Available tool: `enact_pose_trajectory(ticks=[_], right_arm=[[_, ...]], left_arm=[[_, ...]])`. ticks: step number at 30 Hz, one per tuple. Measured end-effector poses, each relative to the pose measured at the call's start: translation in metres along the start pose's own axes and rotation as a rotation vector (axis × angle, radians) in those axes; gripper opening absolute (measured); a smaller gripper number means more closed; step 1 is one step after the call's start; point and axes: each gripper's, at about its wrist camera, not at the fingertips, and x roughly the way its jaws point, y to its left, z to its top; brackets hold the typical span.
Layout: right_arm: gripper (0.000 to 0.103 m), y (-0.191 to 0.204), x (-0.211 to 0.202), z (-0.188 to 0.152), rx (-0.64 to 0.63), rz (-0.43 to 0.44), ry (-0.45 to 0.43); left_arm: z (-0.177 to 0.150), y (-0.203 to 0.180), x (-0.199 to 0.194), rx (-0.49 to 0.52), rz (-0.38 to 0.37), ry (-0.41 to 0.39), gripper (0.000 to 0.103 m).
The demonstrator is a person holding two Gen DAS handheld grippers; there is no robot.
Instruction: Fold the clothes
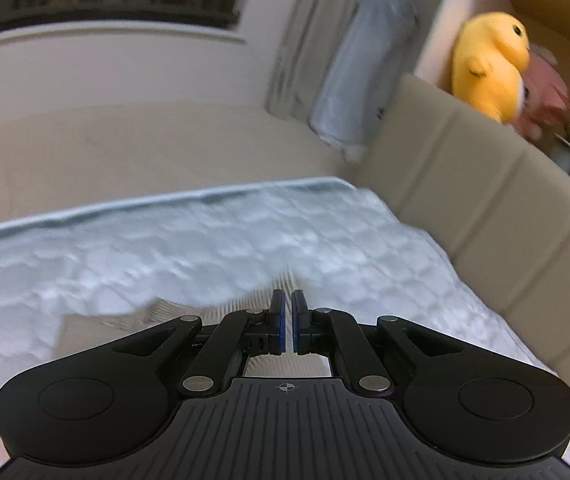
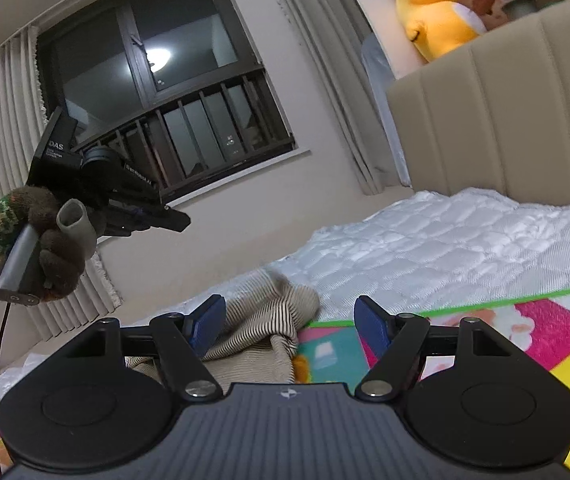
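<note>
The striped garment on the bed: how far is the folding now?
Nothing looks folded yet: the striped garment lies bunched on the bed, partly over the colourful mat. Nothing is in hand: the left gripper is raised, jaws nearly closed and empty; the right gripper is open. Spreading and every fold remain.

Beige pinstriped garment [image 2: 269, 320], white quilt [image 2: 445, 240], multicoloured mat [image 2: 525, 340]

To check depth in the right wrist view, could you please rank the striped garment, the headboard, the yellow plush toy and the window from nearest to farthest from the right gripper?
From the right gripper:
1. Striped garment, just beyond the left finger, on the bed.
2. Headboard, ahead on the right.
3. Yellow plush toy, behind the headboard's top, and the window, upper left: too close to call.
</note>
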Motion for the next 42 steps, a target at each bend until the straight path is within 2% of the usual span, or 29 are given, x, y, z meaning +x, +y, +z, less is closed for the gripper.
enact_pose_trajectory(ticks=[3, 6, 8, 10, 12, 14, 16, 19, 21, 23, 25, 26, 29, 30, 31, 32, 34, 37, 39, 42], right_arm=[[0.072, 0.000, 0.006, -0.008, 0.001, -0.001, 0.027], [0.072, 0.005, 0.014, -0.018, 0.000, 0.001, 0.071], [0.072, 0.012, 0.020, -0.025, -0.011, -0.003, 0.107], [0.072, 0.020, 0.026, -0.030, -0.026, -0.006, 0.138], [0.069, 0.031, 0.031, -0.031, -0.047, -0.009, 0.164], [0.063, 0.044, 0.039, -0.030, -0.068, -0.006, 0.190], [0.046, 0.059, 0.051, -0.024, -0.087, 0.004, 0.221], [0.045, 0.078, 0.080, -0.006, -0.135, -0.011, 0.249], [0.047, 0.090, 0.106, 0.009, -0.199, -0.043, 0.252], [0.053, 0.095, 0.140, 0.022, -0.212, -0.083, 0.264], [0.055, 0.094, 0.183, 0.030, -0.181, -0.133, 0.272], [0.055, 0.093, 0.203, 0.029, -0.174, -0.167, 0.281], [0.056, 0.089, 0.254, 0.020, -0.162, -0.259, 0.321], [0.052, 0.089, 0.264, 0.014, -0.162, -0.282, 0.343], [0.032, 0.088, 0.274, 0.008, -0.161, -0.306, 0.366], [0.024, 0.087, 0.284, 0.003, -0.161, -0.329, 0.388], [0.021, 0.099, 0.274, 0.005, -0.188, -0.319, 0.348], [0.021, 0.116, 0.255, 0.018, -0.238, -0.309, 0.282], [0.021, 0.113, 0.252, 0.018, -0.247, -0.331, 0.303], [0.024, 0.096, 0.261, -0.006, -0.255, -0.403, 0.417]], left_arm=[[-0.008, -0.008, 0.005, 0.009, -0.034, 0.024, 0.007], [-0.020, 0.007, 0.003, -0.011, -0.037, 0.040, 0.010], [-0.030, 0.022, -0.003, -0.015, -0.004, 0.055, 0.011], [-0.043, 0.035, -0.007, 0.029, 0.070, 0.071, 0.014], [-0.064, 0.049, -0.013, 0.118, 0.162, 0.088, 0.023], [-0.085, 0.065, -0.018, 0.191, 0.218, 0.078, 0.042], [-0.106, 0.085, -0.022, 0.248, 0.260, 0.063, 0.054], [-0.120, 0.114, -0.015, 0.183, 0.202, 0.037, 0.067], [-0.129, 0.132, -0.010, 0.139, 0.162, 0.020, 0.080], [-0.135, 0.145, -0.002, 0.121, 0.132, 0.025, 0.095], [-0.137, 0.151, 0.009, 0.129, 0.112, 0.051, 0.096], [-0.136, 0.154, 0.011, 0.122, 0.114, 0.050, 0.099], [-0.131, 0.165, 0.018, 0.037, 0.069, 0.102, 0.103], [-0.130, 0.168, 0.018, 0.000, 0.059, 0.118, 0.103], [-0.130, 0.170, 0.019, -0.016, 0.052, 0.139, 0.103], [-0.130, 0.172, 0.021, -0.032, 0.045, 0.161, 0.103], [-0.129, 0.174, 0.022, -0.047, 0.034, 0.200, 0.103], [-0.127, 0.179, 0.022, -0.052, 0.003, 0.203, 0.103], [-0.125, 0.183, 0.023, -0.077, -0.021, 0.204, 0.103], [-0.123, 0.187, 0.020, -0.092, -0.051, 0.197, 0.103]])
